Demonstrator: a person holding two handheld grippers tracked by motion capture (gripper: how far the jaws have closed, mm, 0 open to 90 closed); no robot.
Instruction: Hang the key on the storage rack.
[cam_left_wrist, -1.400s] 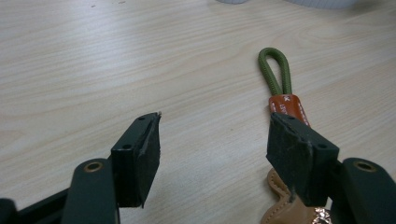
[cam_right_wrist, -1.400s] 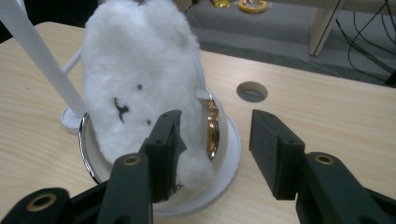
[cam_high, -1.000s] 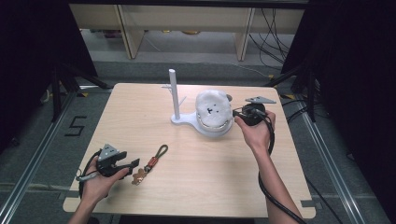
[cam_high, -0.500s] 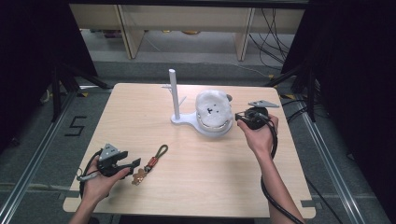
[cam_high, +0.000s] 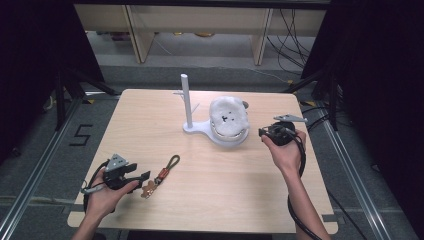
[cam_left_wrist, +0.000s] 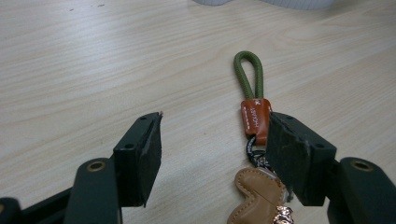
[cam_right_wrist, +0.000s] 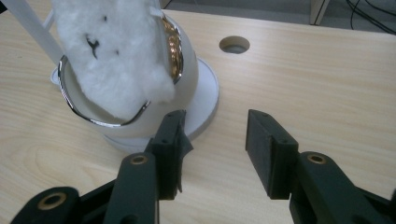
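Keychain (cam_left_wrist: 256, 140) lies between the left gripper's (cam_left_wrist: 215, 149) parted jaws, awaiting a likely closing pinch, while the right gripper (cam_right_wrist: 212, 140), jaws apart, faces the white stand's base (cam_right_wrist: 205, 98) at 11 o'clock.

Your left gripper (cam_left_wrist: 210, 154) has matte black wedge-shaped jaws with brass-ringed screw holes. Your right gripper (cam_right_wrist: 212, 149) matches it. Each carries a grey three-cornered plate and trails a black cable. Your forearms are bare, unsleeved.

The left tool (cam_left_wrist: 212, 154) gapes over the keychain (cam_left_wrist: 254, 140) on the table (cam_left_wrist: 93, 70).
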